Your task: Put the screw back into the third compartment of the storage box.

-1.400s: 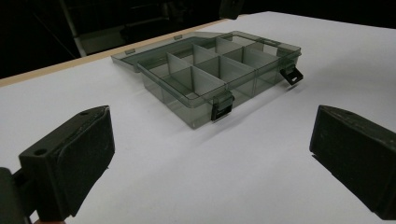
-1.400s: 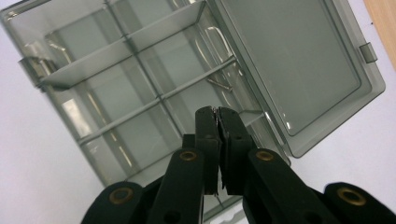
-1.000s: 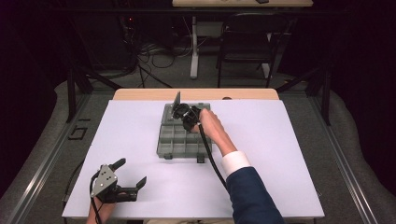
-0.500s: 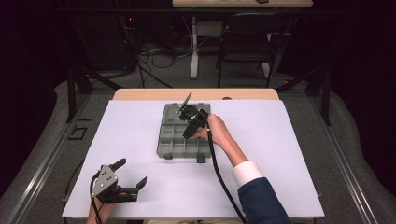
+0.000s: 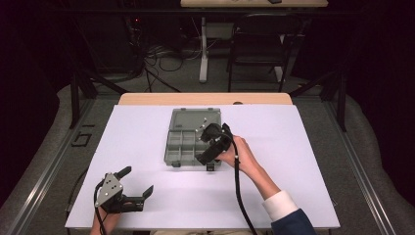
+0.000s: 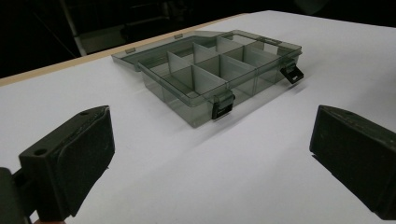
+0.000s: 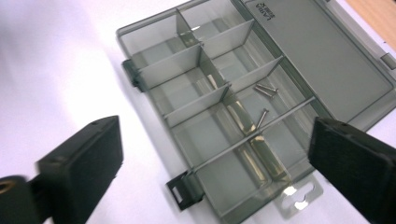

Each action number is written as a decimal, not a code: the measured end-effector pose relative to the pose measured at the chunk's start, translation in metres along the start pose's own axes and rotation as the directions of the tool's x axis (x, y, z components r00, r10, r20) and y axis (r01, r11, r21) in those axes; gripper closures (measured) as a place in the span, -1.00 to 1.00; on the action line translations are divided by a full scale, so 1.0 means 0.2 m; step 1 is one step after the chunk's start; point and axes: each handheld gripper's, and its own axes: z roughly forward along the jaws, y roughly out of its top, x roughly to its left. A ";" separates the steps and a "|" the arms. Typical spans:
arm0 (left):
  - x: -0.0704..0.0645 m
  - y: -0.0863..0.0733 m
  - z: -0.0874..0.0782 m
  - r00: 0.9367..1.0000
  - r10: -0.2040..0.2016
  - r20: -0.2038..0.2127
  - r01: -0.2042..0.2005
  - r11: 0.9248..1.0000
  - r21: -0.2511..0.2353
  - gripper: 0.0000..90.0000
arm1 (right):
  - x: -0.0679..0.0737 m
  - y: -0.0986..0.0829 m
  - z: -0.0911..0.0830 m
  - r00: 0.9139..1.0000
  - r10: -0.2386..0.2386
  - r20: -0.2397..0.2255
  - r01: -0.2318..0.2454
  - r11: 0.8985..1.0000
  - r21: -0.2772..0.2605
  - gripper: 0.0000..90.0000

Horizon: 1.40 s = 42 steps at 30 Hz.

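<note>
**Open compartment box with both grippers spread**

High view. The compartment box (image 5: 188, 142), a smoky transparent organizer, lies just above the middle of the frame on the white table (image 5: 293, 161). Its lid (image 5: 195, 118) is folded back flat toward the upper edge of the frame. The right gripper (image 5: 211, 143) is held over the box's right side, with the person's right hand (image 5: 242, 155) behind it and a black cable (image 5: 238, 191) trailing toward the bottom of the frame. The left gripper (image 5: 138, 188) sits at the lower left, well apart from the box, its jaws spread.

Left gripper view. The two black jaws rise at the lower left and lower right corners with a wide gap between them and nothing held. The compartment box (image 6: 219, 74) stands in the upper middle of the frame, its dividers upright and two dark latches (image 6: 222, 106) hanging on the near wall.

Right gripper view. The jaws stand far apart at the lower left and right edge, empty, above the compartment box (image 7: 210, 116), which crosses the frame diagonally. Three small metal pins (image 7: 265, 91) lie in compartments right of centre: two side by side and one just below them, though it is hard to tell which cell holds the lower one. The lid (image 7: 322, 60) fills the upper right.
</note>
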 end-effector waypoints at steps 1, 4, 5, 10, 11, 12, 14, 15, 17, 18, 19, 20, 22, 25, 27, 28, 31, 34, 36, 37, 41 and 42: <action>0.00 0.00 0.00 1.000 0.000 -0.001 0.000 1.000 0.002 -1.00 | 0.01 -0.02 -0.02 1.000 -0.005 0.000 0.005 1.000 -0.017 -0.99; 0.00 0.00 0.00 1.000 0.002 -0.003 -0.002 1.000 0.001 -1.00 | 0.05 -0.07 -0.09 1.000 0.000 0.005 0.000 0.997 -0.074 -1.00; 0.00 0.00 0.00 1.000 0.002 -0.003 -0.002 1.000 -0.001 -1.00 | 0.06 -0.09 -0.10 1.000 -0.001 0.002 0.001 0.996 -0.088 -1.00; 0.00 0.00 0.00 1.000 0.001 -0.005 -0.001 1.000 0.001 -1.00 | 0.11 -0.20 -0.17 1.000 -0.001 0.012 0.003 0.990 -0.143 -1.00; 0.00 0.00 0.00 1.000 0.001 0.000 -0.001 1.000 0.006 -1.00 | 0.11 -0.22 -0.18 1.000 0.002 0.008 -0.001 0.988 -0.153 -1.00; 0.00 0.00 0.00 1.000 0.001 0.000 -0.001 1.000 0.006 -1.00 | 0.12 -0.24 -0.19 1.000 0.007 0.013 -0.005 0.987 -0.161 -1.00; 0.00 0.00 0.00 1.000 0.001 -0.001 -0.001 1.000 0.006 -1.00 | 0.13 -0.28 -0.21 1.000 0.015 0.024 -0.010 0.984 -0.181 -1.00; 0.00 0.00 0.00 1.000 0.001 0.000 -0.001 1.000 0.007 -1.00 | 0.13 -0.31 -0.22 0.999 0.025 0.028 -0.019 0.983 -0.181 -1.00; 0.00 0.00 0.00 1.000 -0.001 -0.002 0.001 1.000 0.005 -1.00 | 0.13 -0.35 -0.24 0.999 0.026 0.038 -0.018 0.979 -0.203 -1.00; 0.00 0.00 0.00 1.000 0.000 -0.001 0.000 1.000 0.002 -1.00 | 0.14 -0.37 -0.25 0.999 0.027 0.047 -0.017 0.978 -0.207 -1.00; 0.00 0.00 0.00 1.000 0.001 -0.001 -0.001 1.000 0.006 -1.00 | 0.14 -0.39 -0.26 0.998 0.030 0.050 -0.019 0.976 -0.215 -1.00; 0.00 0.00 0.00 1.000 0.000 -0.001 0.000 1.000 0.003 -1.00 | 0.15 -0.41 -0.27 0.998 0.033 0.055 -0.019 0.974 -0.226 -1.00; 0.00 0.00 0.00 1.000 -0.002 -0.003 0.002 1.000 0.005 -1.00 | 0.16 -0.45 -0.29 0.997 0.035 0.065 -0.018 0.969 -0.246 -1.00; 0.00 0.00 0.00 1.000 -0.003 -0.003 0.003 1.000 0.007 -1.00 | 0.17 -0.51 -0.31 0.996 0.050 0.078 -0.026 0.961 -0.276 -1.00; 0.00 0.00 0.00 1.000 0.000 -0.002 0.000 1.000 0.007 -1.00 | 0.17 -0.55 -0.32 0.994 0.057 0.090 -0.028 0.955 -0.296 -1.00; 0.00 0.00 0.00 1.000 0.000 -0.002 0.000 1.000 0.007 -1.00 | 0.17 -0.57 -0.32 0.994 0.061 0.092 -0.031 0.954 -0.298 -1.00; 0.00 0.00 0.00 1.000 -0.004 -0.005 0.004 1.000 0.006 -1.00 | 0.18 -0.63 -0.34 0.991 0.078 0.109 -0.038 0.945 -0.325 -1.00; 0.00 0.00 0.00 1.000 -0.001 -0.004 0.001 1.000 0.013 -1.00 | 0.19 -0.69 -0.35 0.988 0.090 0.125 -0.041 0.938 -0.344 -1.00; 0.00 0.00 0.01 1.000 -0.001 -0.003 0.001 1.000 0.012 -1.00 | 0.20 -0.73 -0.36 0.986 0.106 0.132 -0.051 0.930 -0.364 -1.00; 0.00 0.00 0.01 1.000 -0.001 -0.003 0.001 1.000 0.013 -1.00 | 0.20 -0.75 -0.36 0.983 0.117 0.144 -0.055 0.925 -0.377 -1.00; 0.00 0.00 0.01 1.000 -0.002 -0.004 0.002 1.000 0.014 -1.00 | 0.21 -0.82 -0.38 0.975 0.142 0.171 -0.062 0.912 -0.407 -1.00; 0.00 0.00 0.00 1.000 0.000 -0.004 0.000 1.000 0.015 -1.00 | 0.21 -0.84 -0.38 0.970 0.156 0.186 -0.065 0.906 -0.418 -1.00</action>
